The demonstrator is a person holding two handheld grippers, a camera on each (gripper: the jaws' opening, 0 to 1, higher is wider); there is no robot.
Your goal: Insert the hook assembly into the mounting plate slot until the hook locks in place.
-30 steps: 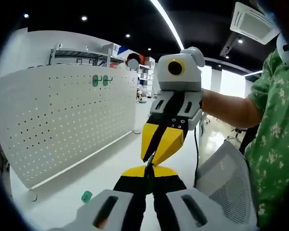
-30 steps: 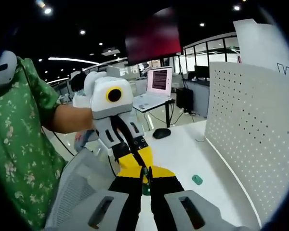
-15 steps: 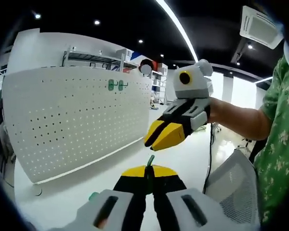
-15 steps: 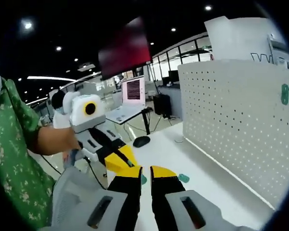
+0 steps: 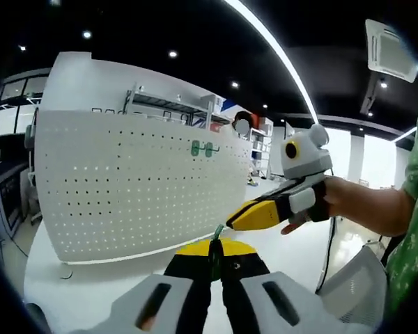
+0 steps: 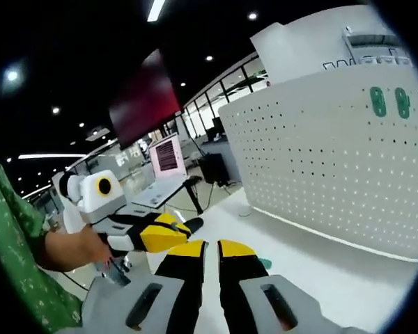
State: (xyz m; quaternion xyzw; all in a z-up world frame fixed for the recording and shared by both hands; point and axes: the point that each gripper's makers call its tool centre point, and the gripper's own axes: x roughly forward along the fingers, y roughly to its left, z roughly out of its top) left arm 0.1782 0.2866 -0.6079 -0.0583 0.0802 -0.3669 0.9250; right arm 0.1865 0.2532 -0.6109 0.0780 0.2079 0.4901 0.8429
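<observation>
Left tongs point(image 5: 217, 252) clenched on a green hook point(image 5: 217, 234), held off the pegboard point(image 5: 132, 181). Right tongs point(image 6: 210, 248) released, empty. Pegboard upright at the surface's point(image 6: 320, 268) edge; two hooks point(image 6: 389, 101) near its top.

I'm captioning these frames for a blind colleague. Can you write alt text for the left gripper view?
The left gripper, jaws closed on a small green hook, points toward a white pegboard standing on a white table. Two green hooks already hang near the pegboard's top. The right gripper reaches in from the right, held by a hand.
</observation>
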